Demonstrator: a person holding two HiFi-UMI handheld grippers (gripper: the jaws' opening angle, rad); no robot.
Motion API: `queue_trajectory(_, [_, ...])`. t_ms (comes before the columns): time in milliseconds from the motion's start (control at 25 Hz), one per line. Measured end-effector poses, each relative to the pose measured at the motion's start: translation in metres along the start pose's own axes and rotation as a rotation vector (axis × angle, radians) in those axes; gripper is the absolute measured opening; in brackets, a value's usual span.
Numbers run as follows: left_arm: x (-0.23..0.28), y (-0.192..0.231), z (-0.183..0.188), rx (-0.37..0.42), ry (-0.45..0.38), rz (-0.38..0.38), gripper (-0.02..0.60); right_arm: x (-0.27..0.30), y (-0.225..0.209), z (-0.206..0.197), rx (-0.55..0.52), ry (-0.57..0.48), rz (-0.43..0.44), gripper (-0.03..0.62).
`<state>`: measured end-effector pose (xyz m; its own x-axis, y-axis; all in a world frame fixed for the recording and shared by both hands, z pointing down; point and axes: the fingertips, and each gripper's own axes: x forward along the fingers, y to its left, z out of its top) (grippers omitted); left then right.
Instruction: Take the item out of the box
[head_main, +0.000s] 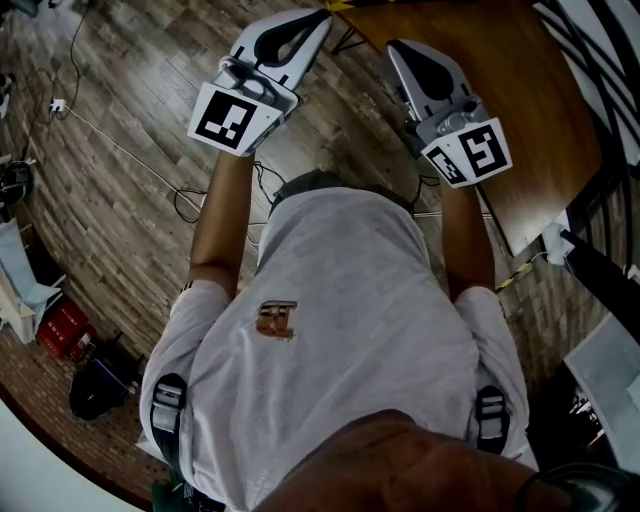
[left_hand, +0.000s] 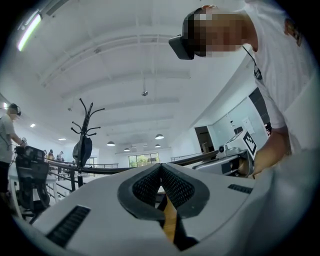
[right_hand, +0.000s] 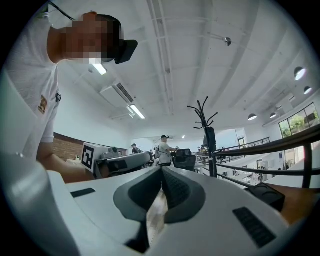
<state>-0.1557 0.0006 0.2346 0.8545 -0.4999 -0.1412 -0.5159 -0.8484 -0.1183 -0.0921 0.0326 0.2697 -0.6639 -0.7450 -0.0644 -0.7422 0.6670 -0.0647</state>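
No box and no item show in any view. In the head view both grippers are held up in front of my chest, over the wooden floor. My left gripper (head_main: 322, 18) has its jaws together with nothing between them, and its marker cube (head_main: 232, 118) faces the camera. My right gripper (head_main: 396, 46) is also shut and empty, at the edge of a brown table (head_main: 500, 90). In the left gripper view the left gripper (left_hand: 160, 165) points across the room, its dark pads (left_hand: 177, 187) touching. The right gripper (right_hand: 161, 169) looks the same in its own view.
A black coat rack (left_hand: 85, 131) and railings stand ahead of the grippers. Another person (right_hand: 164, 150) works at a far desk. On the floor lie cables (head_main: 120, 150), a red box (head_main: 65, 325) and a black bag (head_main: 95, 388) at the left.
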Motion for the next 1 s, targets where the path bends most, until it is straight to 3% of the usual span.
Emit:
queue_trajectory(440, [0.012, 0.075, -0.024, -0.002, -0.010, -0.050, 0.020, 0.066, -0.025, -0.012, -0.009, 0.025, -0.047, 0.031])
queue_trajectory(1000, [0.048, 0.111, -0.057, 0.022, 0.021, -0.065, 0.020, 0.092, -0.082, -0.022, -0.006, 0.040, -0.057, 0.031])
